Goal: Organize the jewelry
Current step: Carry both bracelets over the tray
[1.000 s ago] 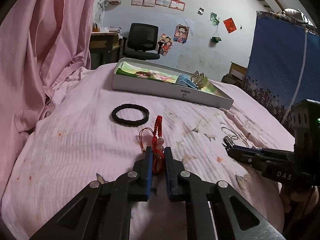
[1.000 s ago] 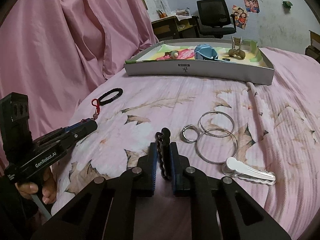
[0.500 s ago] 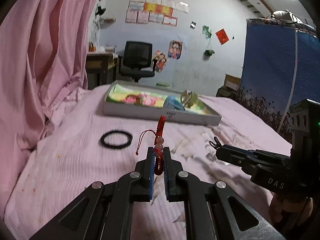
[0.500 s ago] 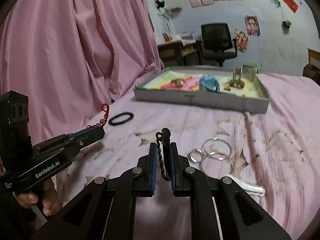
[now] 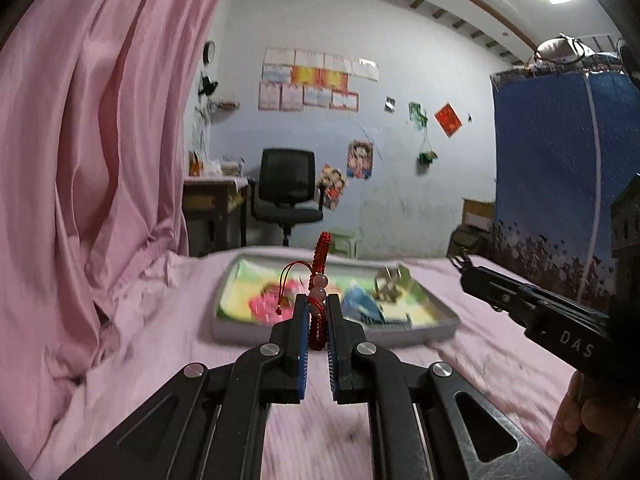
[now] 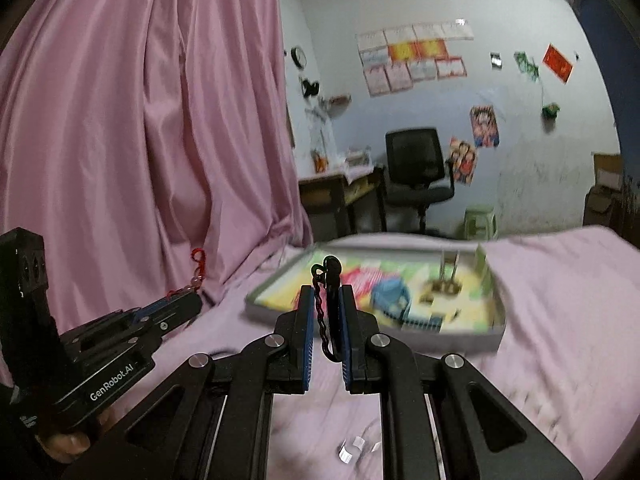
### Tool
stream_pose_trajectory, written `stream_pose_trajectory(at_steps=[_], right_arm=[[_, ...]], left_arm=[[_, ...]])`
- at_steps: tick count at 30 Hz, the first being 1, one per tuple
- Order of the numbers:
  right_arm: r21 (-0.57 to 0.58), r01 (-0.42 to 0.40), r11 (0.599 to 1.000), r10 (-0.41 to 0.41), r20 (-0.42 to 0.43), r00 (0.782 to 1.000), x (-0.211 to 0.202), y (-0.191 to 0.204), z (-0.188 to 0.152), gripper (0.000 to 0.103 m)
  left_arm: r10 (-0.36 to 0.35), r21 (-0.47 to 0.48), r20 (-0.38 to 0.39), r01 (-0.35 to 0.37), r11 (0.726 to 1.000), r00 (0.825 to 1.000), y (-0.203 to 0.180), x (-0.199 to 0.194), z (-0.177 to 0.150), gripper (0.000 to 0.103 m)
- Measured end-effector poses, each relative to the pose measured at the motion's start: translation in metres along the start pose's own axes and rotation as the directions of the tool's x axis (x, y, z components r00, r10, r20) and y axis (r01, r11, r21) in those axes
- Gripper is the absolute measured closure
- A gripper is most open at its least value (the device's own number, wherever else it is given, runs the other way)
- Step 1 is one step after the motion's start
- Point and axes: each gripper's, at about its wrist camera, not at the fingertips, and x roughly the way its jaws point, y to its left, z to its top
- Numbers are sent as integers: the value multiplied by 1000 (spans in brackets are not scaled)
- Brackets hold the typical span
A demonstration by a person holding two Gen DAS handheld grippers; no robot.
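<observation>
Left wrist view: the left gripper is clenched on a red braided bracelet, which stands up between the blue pads with two pale pink beads just above the fingertips and a thin red cord looping off to the left. The bracelet is held in the air, in line with the grey tray lying on the pink bedsheet; the tray is blurred, its floor covered by a bright printed sheet, with a blue item and a small metallic stand inside. The right gripper enters from the right edge, a dark bit of chain at its tip. Right wrist view: the right gripper is clamped on a black chain piece, whose links hang down between the pads while a rounded black end pokes up above the fingertips. The left gripper shows at lower left with the red bracelet upright at its tip, above the sheet and left of the tray. Behind: pink curtain, black office chair, green stool.
</observation>
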Motion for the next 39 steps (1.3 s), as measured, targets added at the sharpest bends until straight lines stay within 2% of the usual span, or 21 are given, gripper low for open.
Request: stream_pose_trajectory(at_steps=[3,9,17,22,24,27,31,34,39], right_arm=[[-9,16,1000,-16,23,1000,10,-4,12,92],[-12,36,999,-36,47,998,50,-12,32,92],[-7,82,997,-81,52,995,91,-28,25,92],[37,130,991,-128,-36,991,118,-49,15,92],[63,140,988,-135,-79,988,126,-59,11,92],[89,165,982,-149,-162,975,138,-70,2,92],[101,190,977,-161,-241,957,147,-79,-9,92],[100,201,975,-166,-280,946,151,-81,-14,92],[97,211,973,-168,-331,929,159,-84,-21,92]], left_arm=[[8,10,43,-8,1000,999,0,18,14,95],[-1,14,62,0,1000,998,3,61,29,95],[-3,-46,9,4,999,1000,10,119,29,95],[-16,-54,-78,12,998,997,9,150,26,95],[-26,-52,-144,19,998,989,8,164,23,95],[-44,-51,-247,32,998,968,6,185,16,95],[-80,-61,-359,62,996,930,6,204,7,95],[-114,-78,-412,90,993,904,5,212,-1,95],[-113,-67,-481,92,994,869,-1,222,-8,95]])
